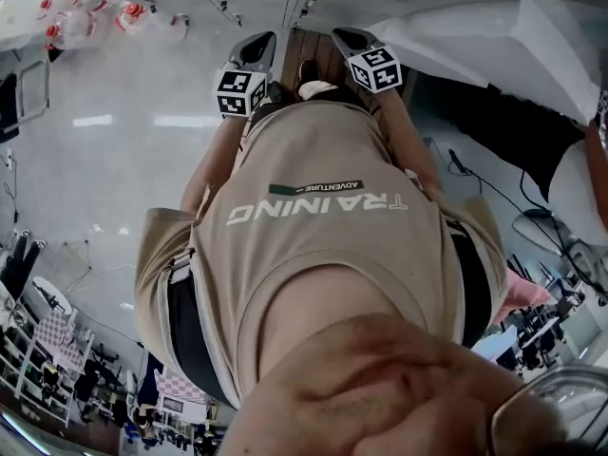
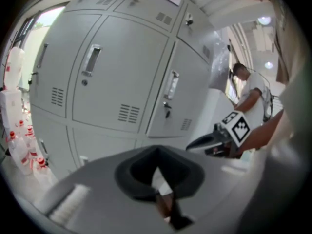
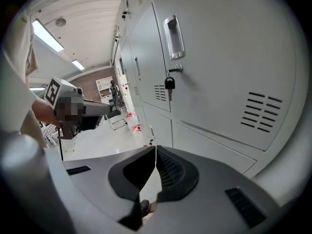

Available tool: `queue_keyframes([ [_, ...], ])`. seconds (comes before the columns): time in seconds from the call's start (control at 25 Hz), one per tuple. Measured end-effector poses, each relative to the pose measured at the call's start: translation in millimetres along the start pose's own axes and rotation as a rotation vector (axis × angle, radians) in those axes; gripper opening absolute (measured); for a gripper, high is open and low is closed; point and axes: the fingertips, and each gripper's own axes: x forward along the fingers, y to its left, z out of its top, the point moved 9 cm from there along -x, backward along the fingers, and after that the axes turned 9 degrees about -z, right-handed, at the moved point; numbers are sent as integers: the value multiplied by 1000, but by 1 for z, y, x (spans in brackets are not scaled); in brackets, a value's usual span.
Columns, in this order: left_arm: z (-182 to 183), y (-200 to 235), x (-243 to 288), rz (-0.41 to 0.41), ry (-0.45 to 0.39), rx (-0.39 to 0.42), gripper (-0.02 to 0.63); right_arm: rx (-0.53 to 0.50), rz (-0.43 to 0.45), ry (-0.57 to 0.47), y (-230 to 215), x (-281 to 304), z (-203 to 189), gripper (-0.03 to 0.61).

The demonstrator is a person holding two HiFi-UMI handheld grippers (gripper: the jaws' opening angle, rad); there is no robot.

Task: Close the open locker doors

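Note:
Grey metal lockers fill both gripper views. In the left gripper view, the locker doors (image 2: 117,77) with handles and vents all look flush and closed. In the right gripper view, a locker door (image 3: 219,72) has a key (image 3: 169,84) hanging in its lock and also looks closed. My left gripper (image 2: 156,152) is shut and holds nothing, and so is my right gripper (image 3: 155,149). In the head view, both grippers are held out side by side beyond my torso, the left gripper (image 1: 256,44) and the right gripper (image 1: 346,38). I see no open door.
White jugs with red caps (image 2: 12,130) stand on the floor left of the lockers. A person in a white shirt (image 2: 248,91) stands beyond the lockers' right end. The aisle floor (image 3: 97,140) runs along the lockers. Desks and chairs (image 1: 57,350) show behind me.

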Motion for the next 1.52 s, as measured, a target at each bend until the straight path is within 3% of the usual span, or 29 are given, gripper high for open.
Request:
queue_keyframes([
  [0.4, 18, -10, 7, -14, -71, 27, 0, -40, -47, -159, 24, -48, 36, 15],
  [0.88, 121, -41, 12, 62, -254, 202, 0, -62, -7, -379, -1, -83, 118, 14],
  [1.12, 157, -58, 10, 43, -291, 272, 0, -52, -14, -493, -14, -108, 151, 14],
  [1.32, 160, -65, 2, 76, -308, 258, 0, -30, -15, -585, -19, -123, 164, 14],
  [1.52, 144, -71, 2, 87, -279, 238, 0, -32, -18, -574, -24, -127, 152, 14],
])
